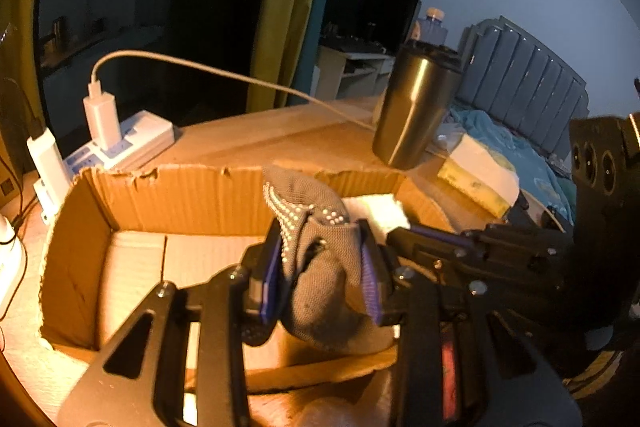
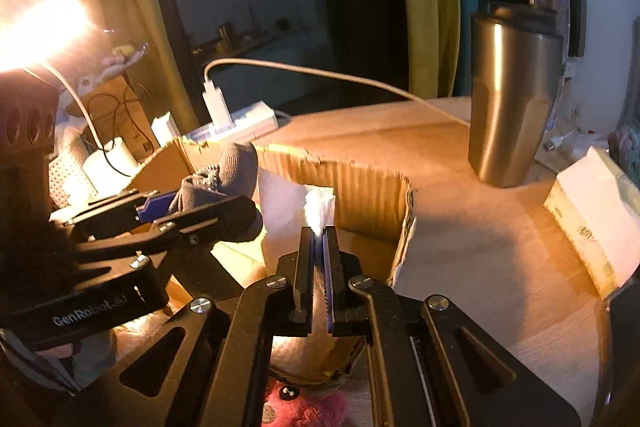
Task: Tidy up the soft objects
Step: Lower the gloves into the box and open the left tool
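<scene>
Left gripper (image 1: 320, 259) clamping a grey sock (image 1: 320, 267) over an open cardboard box (image 1: 176, 195), right gripper (image 2: 319, 239) pinching a white tissue (image 2: 320, 207) at the box's 3 o'clock side, steel tumbler (image 1: 416, 107) standing at 1 o'clock on the wooden desk (image 2: 480, 235), power strip (image 1: 136, 139) sitting at 10 o'clock, bed (image 1: 520, 143) showing beyond.

Cloth, card, paper, steel and wood under warm lamp light.

The sock (image 1: 320, 267) is grey knitted cloth, coarse-ribbed, studded with small pale rubbery dots. The box (image 1: 192, 199) is raw brown corrugated card, matt, its top edges torn and ragged. The tissue (image 2: 320, 205) is thin white paper, soft and crumpled. The tumbler (image 2: 512, 99) is brushed metal with a dull sheen and a dark lid. The table (image 2: 480, 227) is pale wood, smooth with a faint grain. Both grippers (image 1: 322, 267) (image 2: 319, 263) are matt black plastic with shiny screw heads and blue ridged pads (image 2: 329, 291). The charger (image 1: 102, 117) is glossy white plastic.
</scene>
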A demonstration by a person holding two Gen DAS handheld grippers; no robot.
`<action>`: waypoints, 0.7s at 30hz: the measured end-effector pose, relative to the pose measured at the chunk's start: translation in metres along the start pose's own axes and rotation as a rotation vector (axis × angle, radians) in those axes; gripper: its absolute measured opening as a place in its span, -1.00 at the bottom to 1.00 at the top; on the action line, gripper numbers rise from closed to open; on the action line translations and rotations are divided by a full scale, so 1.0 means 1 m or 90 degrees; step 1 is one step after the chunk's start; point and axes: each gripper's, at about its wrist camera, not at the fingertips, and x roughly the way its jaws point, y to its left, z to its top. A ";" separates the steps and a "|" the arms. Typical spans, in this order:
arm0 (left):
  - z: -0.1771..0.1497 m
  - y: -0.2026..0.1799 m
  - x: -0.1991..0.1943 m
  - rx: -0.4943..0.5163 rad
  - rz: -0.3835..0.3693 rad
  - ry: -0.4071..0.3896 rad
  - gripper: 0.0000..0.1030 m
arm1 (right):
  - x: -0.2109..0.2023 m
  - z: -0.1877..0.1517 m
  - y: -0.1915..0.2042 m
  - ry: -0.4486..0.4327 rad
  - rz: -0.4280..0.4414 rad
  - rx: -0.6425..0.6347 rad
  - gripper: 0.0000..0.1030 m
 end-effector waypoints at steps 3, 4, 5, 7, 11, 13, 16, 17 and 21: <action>-0.002 0.003 0.007 -0.011 0.001 0.024 -0.30 | 0.002 0.000 0.003 0.002 0.007 -0.003 -0.91; -0.003 0.004 0.009 -0.017 0.004 0.031 -0.28 | 0.002 0.000 0.002 0.003 0.009 -0.002 -0.91; -0.003 0.006 0.010 -0.021 0.004 0.037 -0.26 | 0.002 0.000 0.002 0.004 0.010 -0.002 -0.91; -0.003 0.007 0.012 -0.024 0.007 0.048 -0.17 | 0.002 0.000 0.002 0.004 0.011 0.001 -0.91; -0.003 0.007 0.011 -0.027 0.009 0.052 0.04 | -0.001 0.001 0.001 0.005 0.008 0.006 -0.85; -0.002 0.006 0.008 -0.023 0.010 0.047 0.04 | -0.003 0.001 0.002 0.004 0.003 0.004 -0.73; 0.000 0.005 0.001 -0.022 0.012 0.039 0.04 | -0.008 0.002 0.004 -0.001 -0.003 0.002 -0.56; 0.002 0.004 -0.001 -0.023 0.013 0.036 0.04 | -0.010 0.002 0.004 -0.004 -0.007 0.001 -0.49; 0.006 0.001 -0.014 -0.018 0.012 0.020 0.04 | -0.020 0.002 0.005 -0.015 -0.021 0.003 -0.35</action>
